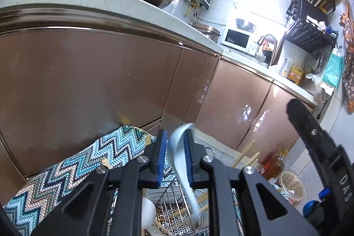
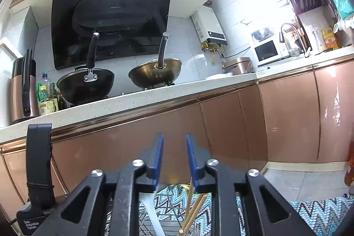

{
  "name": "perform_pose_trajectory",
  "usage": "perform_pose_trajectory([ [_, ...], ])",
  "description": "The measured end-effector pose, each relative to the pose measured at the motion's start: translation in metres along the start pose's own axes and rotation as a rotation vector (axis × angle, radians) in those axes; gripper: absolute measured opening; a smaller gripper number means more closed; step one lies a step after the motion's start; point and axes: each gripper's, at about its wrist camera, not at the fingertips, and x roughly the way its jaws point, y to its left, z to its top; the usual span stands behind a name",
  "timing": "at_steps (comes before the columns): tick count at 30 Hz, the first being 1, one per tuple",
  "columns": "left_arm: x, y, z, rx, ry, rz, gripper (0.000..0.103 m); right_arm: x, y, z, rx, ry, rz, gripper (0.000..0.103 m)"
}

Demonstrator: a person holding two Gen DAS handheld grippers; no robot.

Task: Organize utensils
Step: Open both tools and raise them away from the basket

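Note:
My left gripper [image 1: 174, 136] points down over a wire utensil rack [image 1: 168, 198] that stands on a zigzag-patterned cloth [image 1: 66, 169]. A pale blue utensil handle [image 1: 177, 160] hangs blurred between its blue pads, which stand slightly apart and do not clamp it. The handle's lower end reaches a metal cup in the rack. A white spoon [image 1: 147, 211] and wooden chopsticks [image 1: 203, 197] lie in the rack. My right gripper [image 2: 174, 141] is open with nothing between its pads. Just below it are wooden chopsticks [image 2: 192, 207] and the white spoon [image 2: 152, 207].
Brown cabinet doors [image 1: 88, 81] and a pale countertop [image 2: 154, 98] with two woks [image 2: 154, 72] rise close ahead. An oil bottle [image 1: 273, 164] and a woven basket [image 1: 291, 186] sit on the tiled floor at right. The right gripper's black body [image 1: 320, 158] is beside the left.

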Motion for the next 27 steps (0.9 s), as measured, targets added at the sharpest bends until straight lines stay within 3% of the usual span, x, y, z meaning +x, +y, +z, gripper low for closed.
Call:
perform_pose_trajectory([
  [10, -0.052, 0.003, 0.006, -0.027, -0.028, -0.011, 0.022, -0.049, 0.006, 0.027, -0.038, -0.025, -0.073, 0.050],
  [16, -0.102, 0.010, 0.001, -0.053, -0.034, -0.007, 0.030, -0.078, 0.015, 0.031, -0.054, 0.035, -0.114, 0.063],
  [18, -0.120, 0.015, -0.003, -0.066, -0.032, 0.000, 0.037, -0.085, 0.018, 0.030, -0.049, 0.067, -0.124, 0.069],
  [22, -0.154, 0.029, -0.016, -0.100, -0.017, 0.021, 0.039, -0.101, 0.025, 0.026, -0.054, 0.130, -0.140, 0.073],
  [27, -0.190, 0.050, -0.035, -0.125, 0.013, 0.065, 0.041, -0.123, 0.037, 0.018, -0.048, 0.187, -0.151, 0.093],
])
